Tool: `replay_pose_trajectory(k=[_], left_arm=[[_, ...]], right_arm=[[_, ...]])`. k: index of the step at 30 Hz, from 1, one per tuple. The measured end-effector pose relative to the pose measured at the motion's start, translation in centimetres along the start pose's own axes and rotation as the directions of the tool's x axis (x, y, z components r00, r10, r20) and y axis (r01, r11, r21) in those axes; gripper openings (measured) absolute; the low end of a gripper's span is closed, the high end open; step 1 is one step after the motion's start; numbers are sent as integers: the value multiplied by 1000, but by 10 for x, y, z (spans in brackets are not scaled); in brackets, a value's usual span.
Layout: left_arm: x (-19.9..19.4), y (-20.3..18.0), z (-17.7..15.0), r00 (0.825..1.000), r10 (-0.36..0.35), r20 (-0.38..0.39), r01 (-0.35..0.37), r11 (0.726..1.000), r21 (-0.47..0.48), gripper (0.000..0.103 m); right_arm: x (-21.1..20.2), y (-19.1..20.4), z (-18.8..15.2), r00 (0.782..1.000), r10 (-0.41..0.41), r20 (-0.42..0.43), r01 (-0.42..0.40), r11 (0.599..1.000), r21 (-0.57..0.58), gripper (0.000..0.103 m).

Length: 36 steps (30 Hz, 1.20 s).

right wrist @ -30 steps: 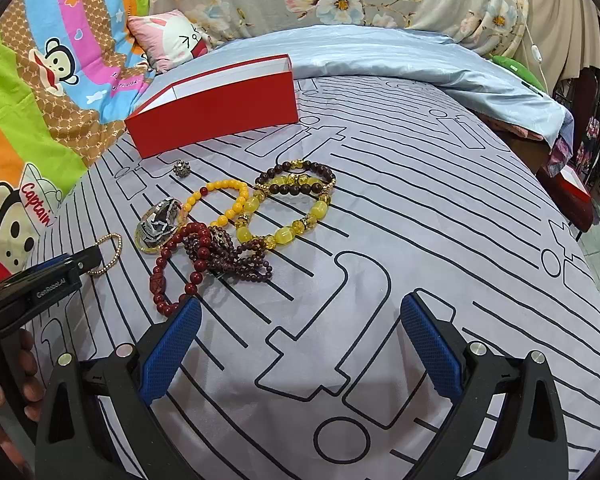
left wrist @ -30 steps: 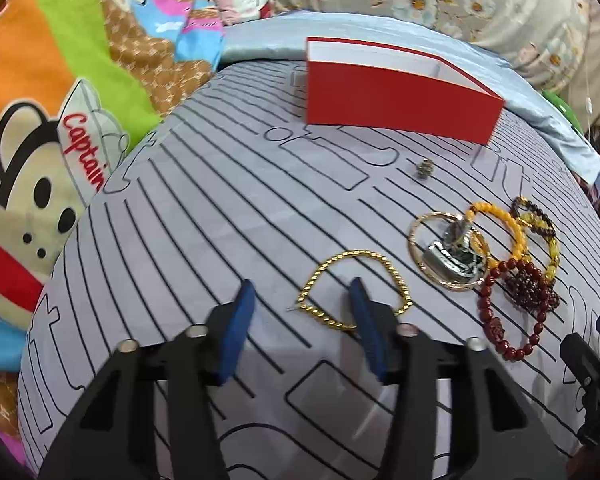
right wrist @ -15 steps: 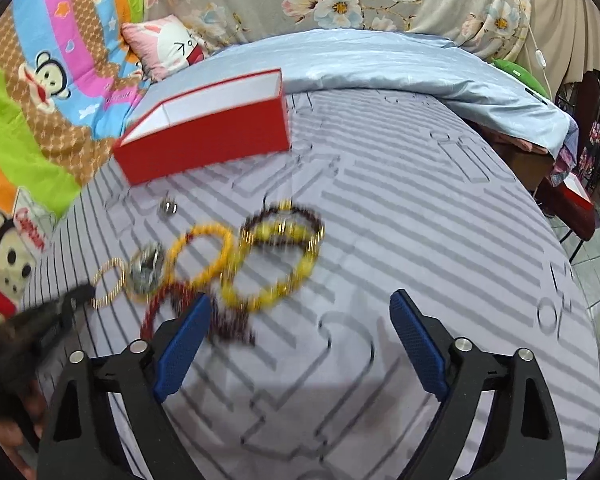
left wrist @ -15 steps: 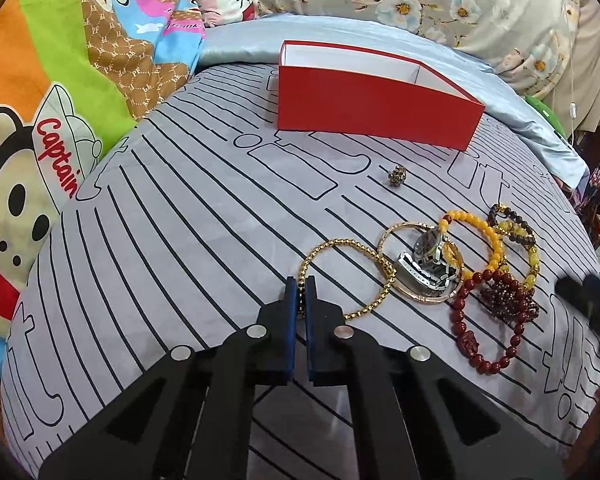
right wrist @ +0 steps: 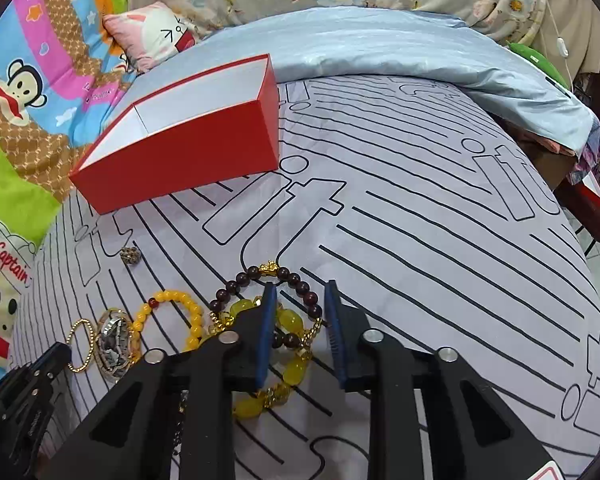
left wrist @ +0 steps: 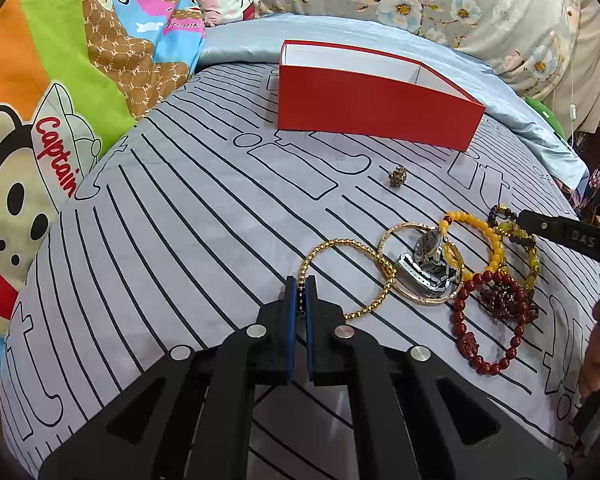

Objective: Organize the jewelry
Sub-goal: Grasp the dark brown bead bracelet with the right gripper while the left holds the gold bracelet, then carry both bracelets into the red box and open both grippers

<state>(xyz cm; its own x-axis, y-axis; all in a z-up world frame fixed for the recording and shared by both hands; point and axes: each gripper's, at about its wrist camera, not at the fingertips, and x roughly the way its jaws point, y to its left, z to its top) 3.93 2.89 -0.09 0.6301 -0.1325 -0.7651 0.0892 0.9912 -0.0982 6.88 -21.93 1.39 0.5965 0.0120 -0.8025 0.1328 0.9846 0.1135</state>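
Observation:
My left gripper (left wrist: 300, 280) is shut on the near edge of a gold bead bracelet (left wrist: 340, 246), which lies on the striped bedsheet. Right of it lie a silver watch (left wrist: 432, 264) inside a thin gold bangle (left wrist: 410, 224), an orange bead bracelet (left wrist: 480, 228) and a dark red bead bracelet (left wrist: 460, 320). My right gripper (right wrist: 300, 284) is down over a dark brown bead bracelet (right wrist: 240, 280) and a yellow bead bracelet (right wrist: 292, 372). Its jaws are closing, with strands of both between the pads and beads filling the gap. An open red box (left wrist: 376, 116) (right wrist: 180, 152) stands farther back.
A small gold ring (left wrist: 397, 176) (right wrist: 130, 255) lies alone between the box and the pile. A cartoon blanket (left wrist: 40, 120) and a pink pillow (right wrist: 156, 40) border the left. A light blue quilt (right wrist: 380, 48) lies behind. The bed drops off at the right. A hand (left wrist: 598, 340) shows at the right edge.
The left jaws closed on the gold bead bracelet and have stayed shut on it. The right gripper moved forward over the brown and yellow bracelets, and its jaws narrowed from wide open.

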Motion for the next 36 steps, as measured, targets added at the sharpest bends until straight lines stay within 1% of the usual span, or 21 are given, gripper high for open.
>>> replay_pose_trajectory(k=[2, 3, 5, 6, 10, 14, 19, 22, 27, 30, 32, 36], left_arm=[[0, 0, 0, 1000, -1, 0, 1, 1000, -1, 4], [0, 0, 0, 1000, -1, 0, 1, 1000, -1, 4], [0, 0, 0, 1000, -3, 0, 3, 1000, -3, 4], [0, 0, 0, 1000, -4, 1, 4, 1000, -3, 4], [0, 0, 0, 1000, -6, 0, 6, 1000, -5, 4], [-1, 1, 0, 1000, -10, 1, 10, 1000, -9, 4], [-5, -1, 2, 1000, -8, 3, 9, 1000, -4, 3], [-15, 0, 9, 999, -35, 8, 35, 999, -11, 3], [-40, -2, 39, 996, -75, 54, 75, 997, 3, 3], [-53, -6, 70, 991, -88, 100, 85, 996, 31, 3], [-56, -9, 93, 986, -103, 128, 98, 994, 43, 3], [-51, -18, 151, 973, -151, 175, 142, 988, 64, 3]], right_arm=[[2, 0, 1, 1000, 0, 12, 1, 1000, -6, 15], [3, 0, 2, 1000, -9, 10, 9, 1000, -13, 10], [7, -1, 1, 1000, -4, -13, 4, 1000, -13, 9], [6, 0, -2, 1000, -3, -6, 3, 1000, -20, 8], [3, 6, -8, 1000, -14, 0, 14, 998, -58, 8], [-7, 3, -7, 1000, 8, 20, -7, 999, -36, 8], [-33, 3, 2, 997, 28, 71, -26, 999, -36, 8], [-50, 5, 9, 994, 46, 103, -42, 998, -45, 8], [-79, 14, 33, 983, 95, 158, -84, 994, -76, 8], [-89, 20, 52, 975, 125, 183, -109, 989, -95, 8], [-92, 25, 71, 968, 152, 198, -133, 985, -105, 8], [-86, 40, 110, 957, 191, 216, -164, 977, -137, 8]])
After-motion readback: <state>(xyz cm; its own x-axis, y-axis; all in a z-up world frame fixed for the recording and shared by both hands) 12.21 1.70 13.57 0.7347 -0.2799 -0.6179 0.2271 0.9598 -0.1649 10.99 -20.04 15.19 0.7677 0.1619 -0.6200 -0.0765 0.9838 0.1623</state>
